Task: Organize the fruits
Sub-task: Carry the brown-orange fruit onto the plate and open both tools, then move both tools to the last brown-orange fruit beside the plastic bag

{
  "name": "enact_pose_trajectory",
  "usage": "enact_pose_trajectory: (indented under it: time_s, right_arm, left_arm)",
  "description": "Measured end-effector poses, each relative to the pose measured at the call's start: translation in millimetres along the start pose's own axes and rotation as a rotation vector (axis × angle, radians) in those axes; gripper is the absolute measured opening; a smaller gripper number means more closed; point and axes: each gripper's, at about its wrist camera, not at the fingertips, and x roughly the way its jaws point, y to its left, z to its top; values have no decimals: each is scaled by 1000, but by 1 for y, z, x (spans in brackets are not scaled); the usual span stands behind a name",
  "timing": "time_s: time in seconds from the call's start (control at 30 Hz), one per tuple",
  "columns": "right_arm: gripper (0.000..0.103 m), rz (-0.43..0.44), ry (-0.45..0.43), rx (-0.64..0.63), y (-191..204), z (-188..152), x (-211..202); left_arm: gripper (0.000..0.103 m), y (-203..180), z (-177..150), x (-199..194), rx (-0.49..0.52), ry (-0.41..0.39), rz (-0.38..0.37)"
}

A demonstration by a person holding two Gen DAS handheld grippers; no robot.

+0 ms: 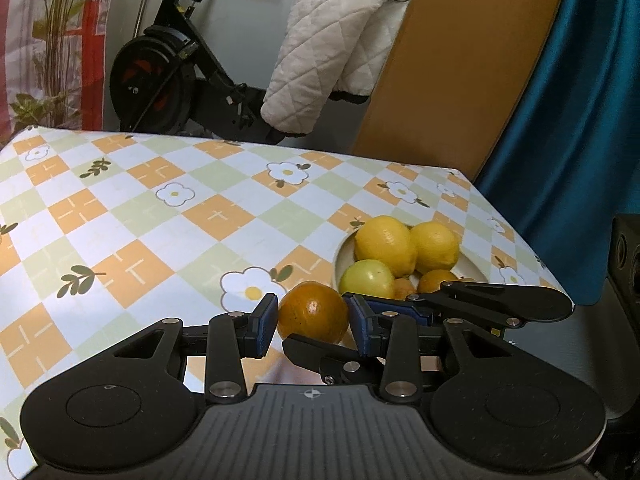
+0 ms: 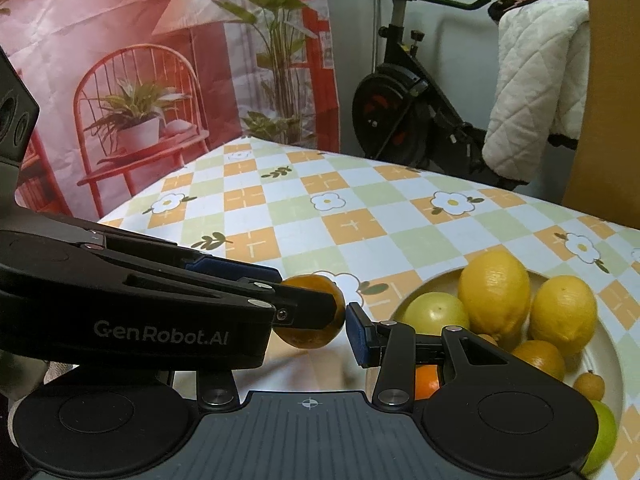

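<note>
Fruit sits heaped in a pale plate (image 1: 344,248) near the right edge of the checked, flower-printed surface (image 1: 160,216): two lemons (image 1: 386,244) at the back, a green-yellow fruit (image 1: 368,278) in front of them, and smaller orange fruits lower in the plate, partly hidden by the tools.

One orange (image 1: 313,312) is outside the plate, just left of its rim, and above the surface. The left tongs (image 1: 314,322) are closed on it, their blue pads against its left and right sides. In the right wrist view the same orange (image 2: 316,284) shows behind the left tongs' black finger, which crosses in front from the left.

The right tongs (image 2: 340,328) are set narrow. Their one visible blue pad (image 2: 358,332) stands just beside the orange's right side; whether it touches cannot be told, and the other pad is hidden behind the left tool. A small orange fruit (image 2: 426,380) shows through the right tongs' linkage, and a green fruit (image 2: 604,440) lies at the plate's near edge.

Behind the surface stand an exercise bike (image 1: 168,68), a quilted white blanket (image 1: 332,52), a printed backdrop (image 2: 120,80) and a teal curtain (image 1: 580,100).
</note>
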Motion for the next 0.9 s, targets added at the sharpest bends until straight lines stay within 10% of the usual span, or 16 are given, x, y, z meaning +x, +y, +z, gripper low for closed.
enact_pose_trajectory:
  time_s: [0.9]
  right_arm:
    - [33,-58,-107,84,-35,-19,-64]
  left_arm:
    - [29,-57,5,0,111,-4,-98]
